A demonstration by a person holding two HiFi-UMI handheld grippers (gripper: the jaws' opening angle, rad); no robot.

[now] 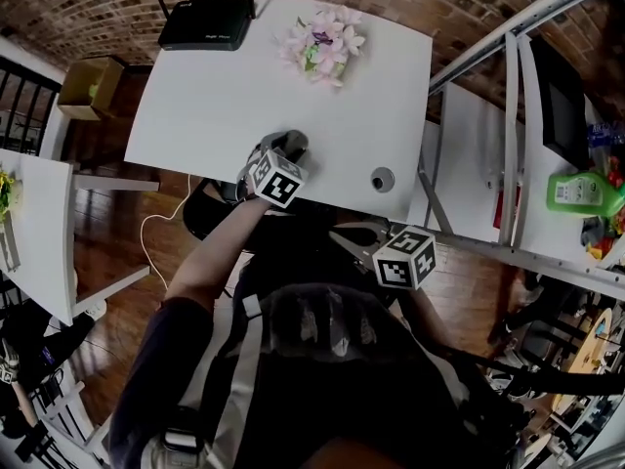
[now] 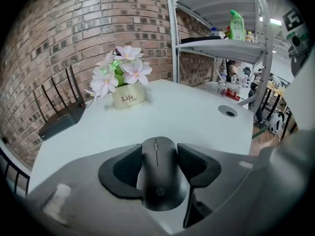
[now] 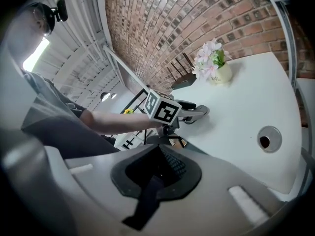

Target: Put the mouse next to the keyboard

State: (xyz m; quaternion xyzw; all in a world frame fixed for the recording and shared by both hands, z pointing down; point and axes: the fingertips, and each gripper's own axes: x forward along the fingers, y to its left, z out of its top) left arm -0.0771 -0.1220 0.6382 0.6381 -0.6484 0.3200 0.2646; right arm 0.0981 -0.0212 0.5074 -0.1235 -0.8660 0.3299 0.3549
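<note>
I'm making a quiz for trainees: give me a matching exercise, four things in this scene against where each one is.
Things: 1 mouse; 2 router; 3 flower pot; 4 green bottle.
Places: A on the metal shelf; B far left corner of the table; C between the jaws of the left gripper; D far edge of the table, right of the router.
Pairs: 1-C, 2-B, 3-D, 4-A.

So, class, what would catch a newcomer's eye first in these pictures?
The black mouse, clamped between the jaws of the left gripper over the white table, stands out first. Behind it a pot of pink and white flowers sits near the brick wall, with a black router at the table's far corner.
</note>
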